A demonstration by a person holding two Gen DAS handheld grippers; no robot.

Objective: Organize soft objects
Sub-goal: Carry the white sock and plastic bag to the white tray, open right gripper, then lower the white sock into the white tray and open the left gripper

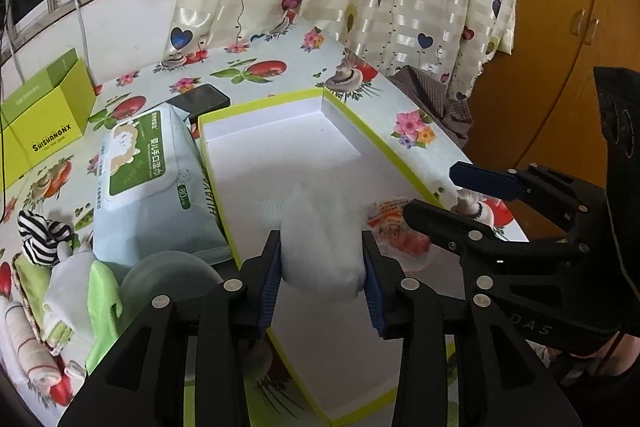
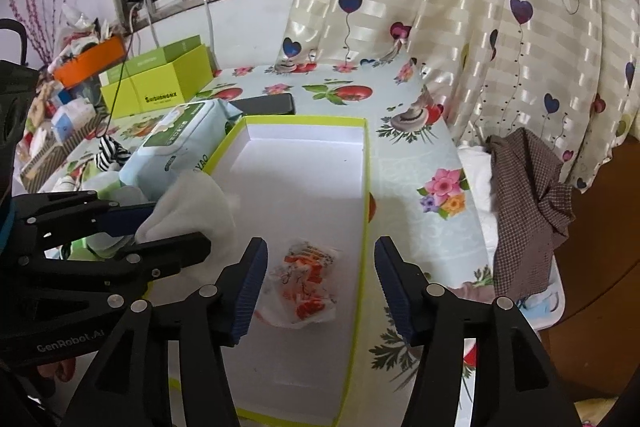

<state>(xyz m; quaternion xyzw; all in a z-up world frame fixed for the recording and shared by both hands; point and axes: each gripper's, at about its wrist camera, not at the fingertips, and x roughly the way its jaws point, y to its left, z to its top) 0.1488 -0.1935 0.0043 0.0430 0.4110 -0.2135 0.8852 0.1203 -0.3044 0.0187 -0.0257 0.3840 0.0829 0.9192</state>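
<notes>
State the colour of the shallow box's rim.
Lime green, around the box; clearest in the right wrist view.

Legible markings: "SHISHANGNX" on the yellow-green box (image 1: 52,123), "80" on the wet-wipes pack (image 1: 148,183), "GenRobot.AI" on the left tongs (image 2: 172,239), "DAS" on the right tongs (image 1: 448,195); remaining small print unreadable.

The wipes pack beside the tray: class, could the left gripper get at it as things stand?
Probably not yet. The left gripper is closed on a white sock over the tray; the wipes pack lies unobstructed beside it, but the fingers are occupied.
</notes>
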